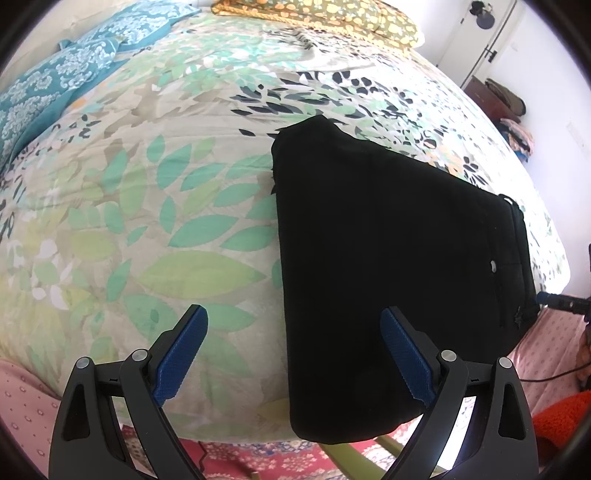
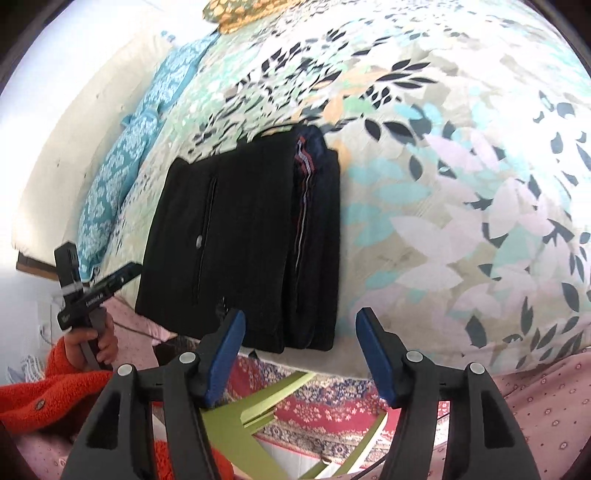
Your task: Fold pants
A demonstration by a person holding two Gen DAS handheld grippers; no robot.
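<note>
The black pants [image 1: 391, 258] lie folded in a compact rectangle on the leaf-print bedspread [image 1: 147, 192], near the bed's front edge. In the right wrist view the pants [image 2: 243, 236] show a button and a striped waistband lining. My left gripper [image 1: 293, 350] is open and empty, held above the bed edge, its right finger over the pants' near end. My right gripper [image 2: 299, 350] is open and empty, just off the front edge of the bed by the pants' near corner. The left gripper also shows in the right wrist view [image 2: 96, 284], held by a hand.
Blue patterned pillows [image 1: 55, 81] lie at the far left, a yellow floral pillow [image 1: 325, 14] at the head. A red patterned rug [image 2: 317, 406] and a green chair frame [image 2: 258, 413] are below the bed edge. A door [image 1: 480, 40] stands at far right.
</note>
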